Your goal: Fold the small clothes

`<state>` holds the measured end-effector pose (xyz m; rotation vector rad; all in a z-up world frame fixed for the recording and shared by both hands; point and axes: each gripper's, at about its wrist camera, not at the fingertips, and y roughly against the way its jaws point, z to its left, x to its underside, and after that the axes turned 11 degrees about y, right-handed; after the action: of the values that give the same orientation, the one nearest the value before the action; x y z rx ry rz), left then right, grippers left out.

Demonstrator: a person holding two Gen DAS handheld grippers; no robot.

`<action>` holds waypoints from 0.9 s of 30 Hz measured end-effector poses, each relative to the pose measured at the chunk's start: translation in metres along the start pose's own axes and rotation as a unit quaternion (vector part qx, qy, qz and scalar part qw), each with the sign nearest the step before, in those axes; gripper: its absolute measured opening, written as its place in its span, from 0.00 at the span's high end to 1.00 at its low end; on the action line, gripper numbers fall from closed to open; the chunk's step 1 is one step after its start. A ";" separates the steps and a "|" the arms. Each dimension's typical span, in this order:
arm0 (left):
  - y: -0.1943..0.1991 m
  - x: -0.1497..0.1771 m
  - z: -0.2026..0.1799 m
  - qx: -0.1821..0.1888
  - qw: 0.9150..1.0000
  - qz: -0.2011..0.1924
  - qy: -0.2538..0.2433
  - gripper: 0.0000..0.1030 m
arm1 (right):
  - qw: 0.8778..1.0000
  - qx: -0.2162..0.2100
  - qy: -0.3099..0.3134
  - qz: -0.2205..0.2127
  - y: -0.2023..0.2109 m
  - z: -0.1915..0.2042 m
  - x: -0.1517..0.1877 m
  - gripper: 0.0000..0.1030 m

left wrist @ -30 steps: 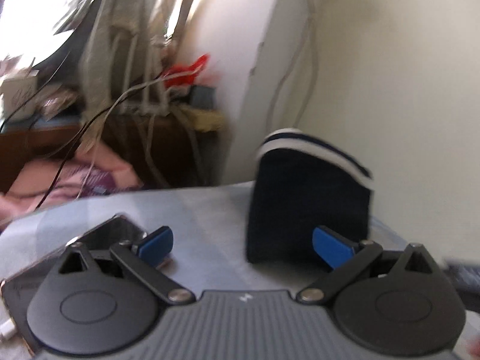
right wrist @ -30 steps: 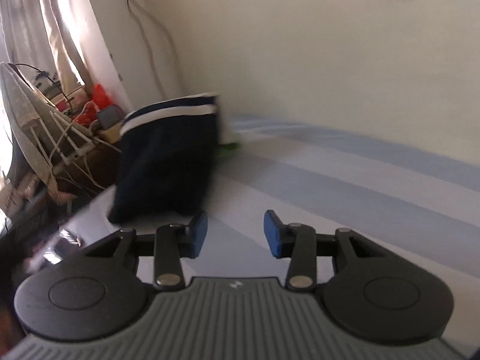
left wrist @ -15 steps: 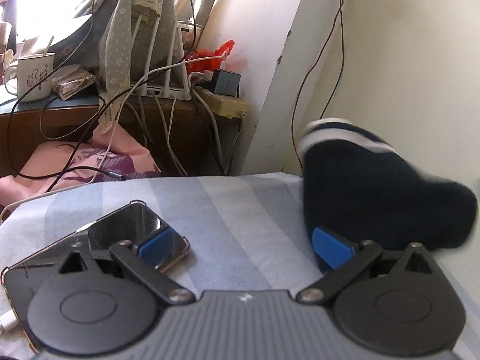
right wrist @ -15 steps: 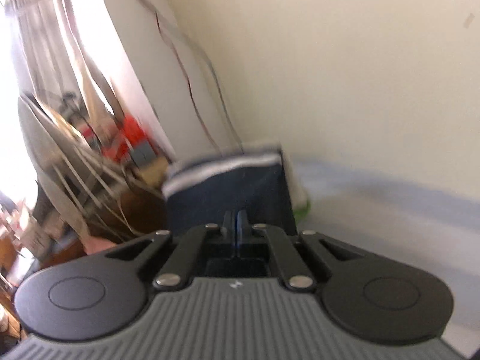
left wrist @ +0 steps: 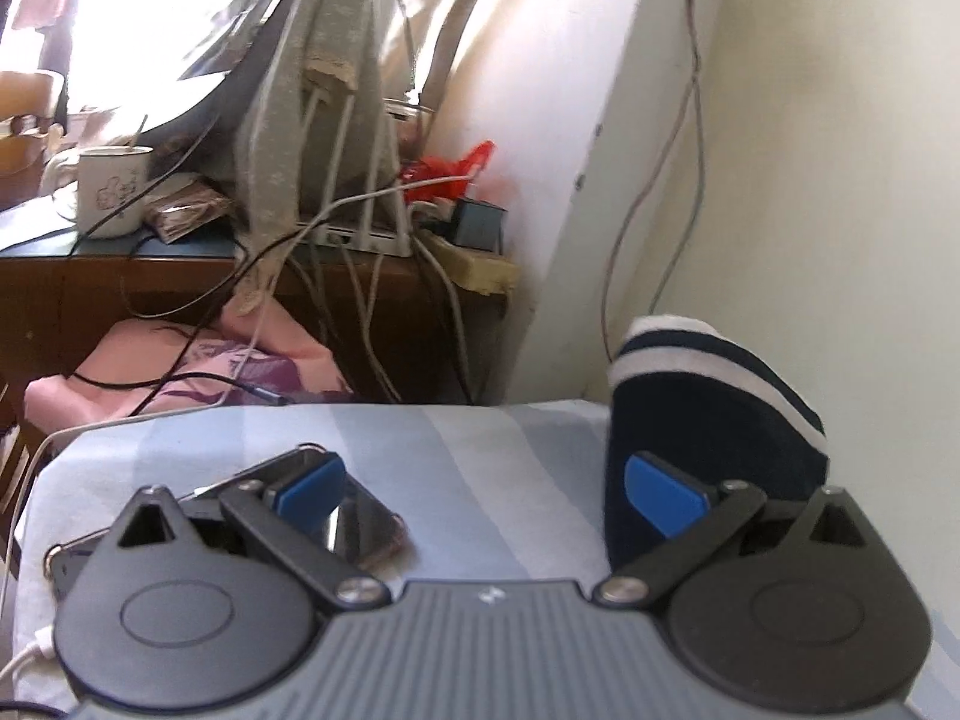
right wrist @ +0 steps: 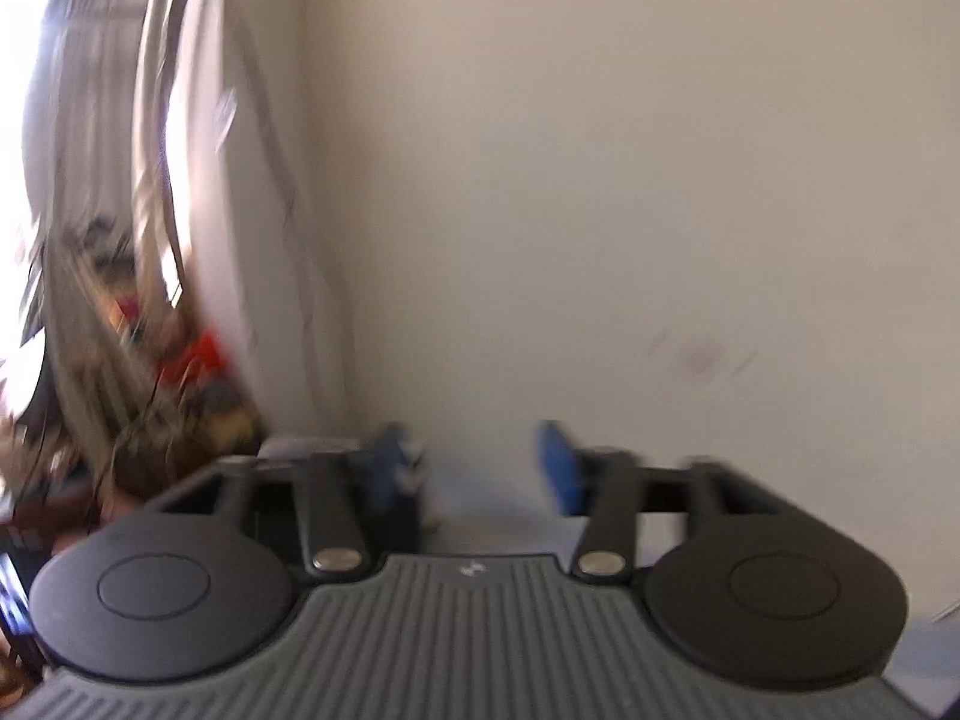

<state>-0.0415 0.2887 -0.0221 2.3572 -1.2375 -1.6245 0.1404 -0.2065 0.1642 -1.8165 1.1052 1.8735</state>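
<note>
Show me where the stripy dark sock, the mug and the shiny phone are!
stripy dark sock [left wrist: 708,420], left wrist view, dark middle part
mug [left wrist: 114,189], left wrist view, white side
shiny phone [left wrist: 360,525], left wrist view, glossy screen

left wrist: set low and close over the striped bedsheet [left wrist: 480,450], aimed at the cluttered desk [left wrist: 180,276] | right wrist: raised, blurred, faced wallward | shared: seemingly the corner clutter

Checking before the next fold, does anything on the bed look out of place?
Yes: a phone lies on the striped sheet under the left hand-held gripper, and the navy garment stands humped against the wall, not flat.
</note>
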 end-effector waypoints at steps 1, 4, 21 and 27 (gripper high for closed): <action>-0.001 -0.001 0.001 -0.001 1.000 0.002 0.002 0.00 | 1.000 -0.016 0.000 0.021 -0.019 0.008 0.012 0.29; -0.007 0.000 -0.001 -0.002 1.000 0.011 -0.005 0.00 | 0.994 -0.046 0.004 0.102 -0.090 0.037 0.051 0.21; -0.011 0.001 -0.001 -0.011 1.000 0.012 -0.009 0.00 | 0.977 -0.116 -0.168 0.060 -0.086 0.012 0.019 0.93; -0.008 0.001 -0.002 -0.012 1.000 0.007 -0.017 0.00 | 0.994 -0.047 -0.098 -0.003 0.057 -0.022 0.000 0.93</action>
<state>-0.0353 0.2929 -0.0257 2.3123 -1.2294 -1.6722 0.1169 -0.2590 0.1837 -1.6380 0.9571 2.0790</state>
